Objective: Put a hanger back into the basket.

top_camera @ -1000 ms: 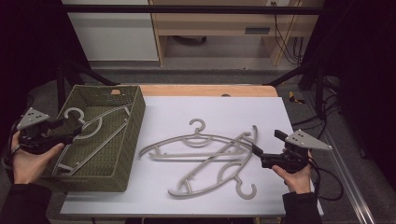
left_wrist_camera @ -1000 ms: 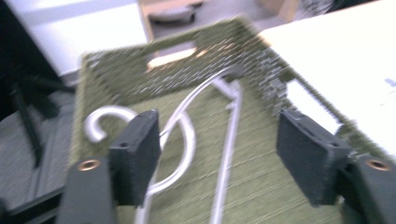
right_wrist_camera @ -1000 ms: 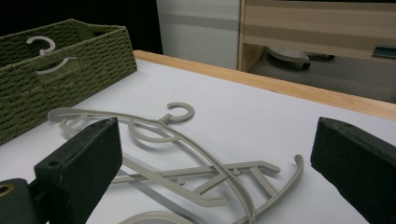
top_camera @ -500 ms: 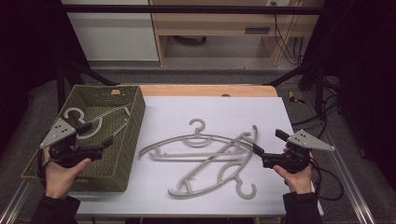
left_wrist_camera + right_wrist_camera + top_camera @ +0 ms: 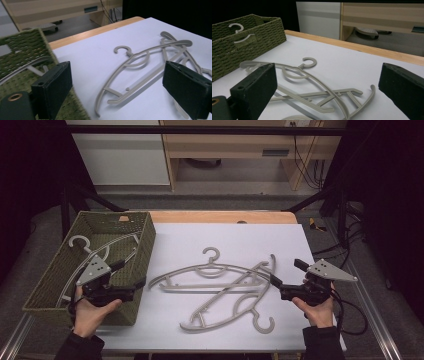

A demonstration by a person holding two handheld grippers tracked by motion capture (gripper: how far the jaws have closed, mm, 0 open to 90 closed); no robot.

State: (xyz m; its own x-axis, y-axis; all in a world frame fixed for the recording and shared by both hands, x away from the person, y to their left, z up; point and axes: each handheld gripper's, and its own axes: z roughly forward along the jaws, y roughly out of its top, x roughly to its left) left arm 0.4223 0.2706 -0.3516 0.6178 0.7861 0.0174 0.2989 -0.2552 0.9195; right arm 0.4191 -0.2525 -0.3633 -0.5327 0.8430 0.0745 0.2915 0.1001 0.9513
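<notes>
Evidently the job is clearing hangers off the white surface (image 5: 180, 330) into the green woven basket (image 5: 47, 282), and the step in hand looks like reaching for the next one. One hanger (image 5: 92, 252) is already lying inside the basket. Two more are lying crossed near the middle of the surface: the upper hanger (image 5: 212, 270), its hook pointing away from the person, and the lower hanger (image 5: 235, 302), lying slantwise over it with its hook toward the near edge.

The left gripper (image 5: 137, 284) is hovering over the basket's near right corner, its jaws spread wide and holding nothing, pointing toward the upper hanger's left tip. The right gripper (image 5: 275, 281) is resting low just beside the right ends of the pair, jaws likewise wide apart and empty.

To do this well, the lower hanger should probably go first, since it seems to be lying on top, though the crossing is hard to read from here. The right gripper is sitting nearest to it. A grasp on a single thin bar, clear of the crossing, would keep the other hanger from dragging along. Lifting straight up before swinging toward the basket would help the hooks come free.
</notes>
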